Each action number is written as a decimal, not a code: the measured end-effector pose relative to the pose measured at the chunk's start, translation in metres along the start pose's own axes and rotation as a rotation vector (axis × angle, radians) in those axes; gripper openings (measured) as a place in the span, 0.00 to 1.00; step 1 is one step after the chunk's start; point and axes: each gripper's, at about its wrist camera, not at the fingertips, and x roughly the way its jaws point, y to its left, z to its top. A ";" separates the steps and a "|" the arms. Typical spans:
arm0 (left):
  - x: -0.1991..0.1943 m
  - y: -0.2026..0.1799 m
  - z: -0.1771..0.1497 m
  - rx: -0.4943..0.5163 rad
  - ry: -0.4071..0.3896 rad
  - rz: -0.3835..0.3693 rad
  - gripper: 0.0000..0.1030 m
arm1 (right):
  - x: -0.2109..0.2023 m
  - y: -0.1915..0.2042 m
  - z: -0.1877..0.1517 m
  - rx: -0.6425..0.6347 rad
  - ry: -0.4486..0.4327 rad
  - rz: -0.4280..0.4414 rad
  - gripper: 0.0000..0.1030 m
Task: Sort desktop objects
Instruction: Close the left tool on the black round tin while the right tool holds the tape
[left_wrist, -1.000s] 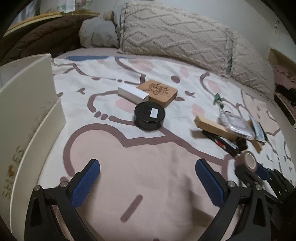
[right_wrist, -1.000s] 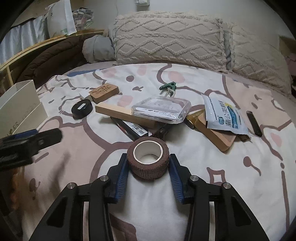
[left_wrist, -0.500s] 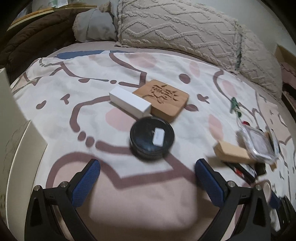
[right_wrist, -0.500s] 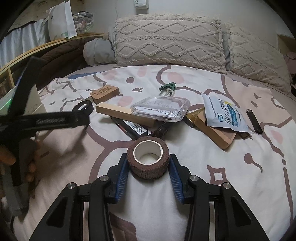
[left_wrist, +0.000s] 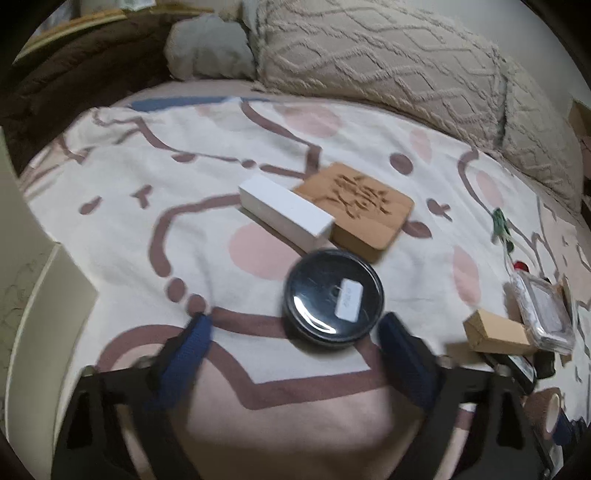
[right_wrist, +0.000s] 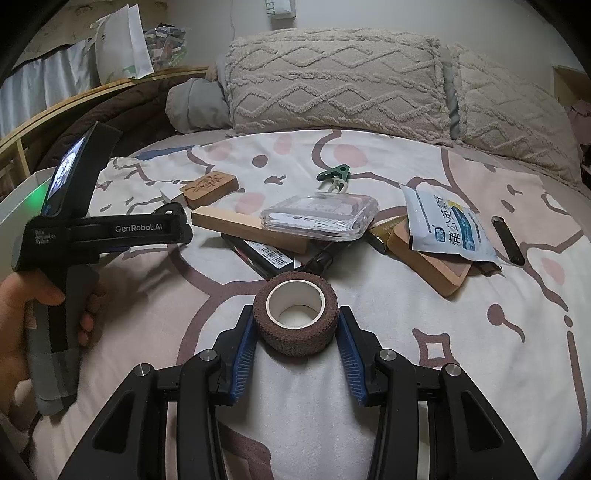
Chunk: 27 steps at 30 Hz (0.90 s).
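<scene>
My right gripper (right_wrist: 295, 321) is shut on a brown bandage roll (right_wrist: 295, 314), held over the bedspread. My left gripper (left_wrist: 291, 339) is open, its blue pads just short of a round black tin (left_wrist: 332, 299) with a white label; the tin sits nearer the right pad. Behind the tin lie a white box (left_wrist: 286, 210) and a carved wooden block (left_wrist: 356, 205). The left gripper's body (right_wrist: 103, 230) shows in the right wrist view, held by a hand.
A pile at the right holds a wooden stick (right_wrist: 247, 229), a clear plastic case (right_wrist: 321, 216), a black barcoded item (right_wrist: 266, 254), a white sachet (right_wrist: 447, 225), a wooden slab (right_wrist: 428, 262). A black lighter (right_wrist: 508, 240), a green clip (right_wrist: 336, 173). White bin (left_wrist: 29, 295) at left. Pillows behind.
My left gripper has moved forward to the black tin, now almost between its pads. The right gripper has kept hold of the roll and stayed nearly still.
</scene>
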 end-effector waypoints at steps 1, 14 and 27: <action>-0.001 0.000 0.000 0.002 -0.012 0.002 0.70 | 0.000 0.000 0.000 0.001 -0.001 0.001 0.43; -0.020 -0.004 -0.017 0.042 -0.058 -0.075 0.47 | 0.000 -0.003 -0.001 0.012 -0.003 0.013 0.43; -0.054 -0.014 -0.061 0.083 -0.054 -0.062 0.47 | -0.005 -0.013 -0.005 0.070 -0.001 0.063 0.43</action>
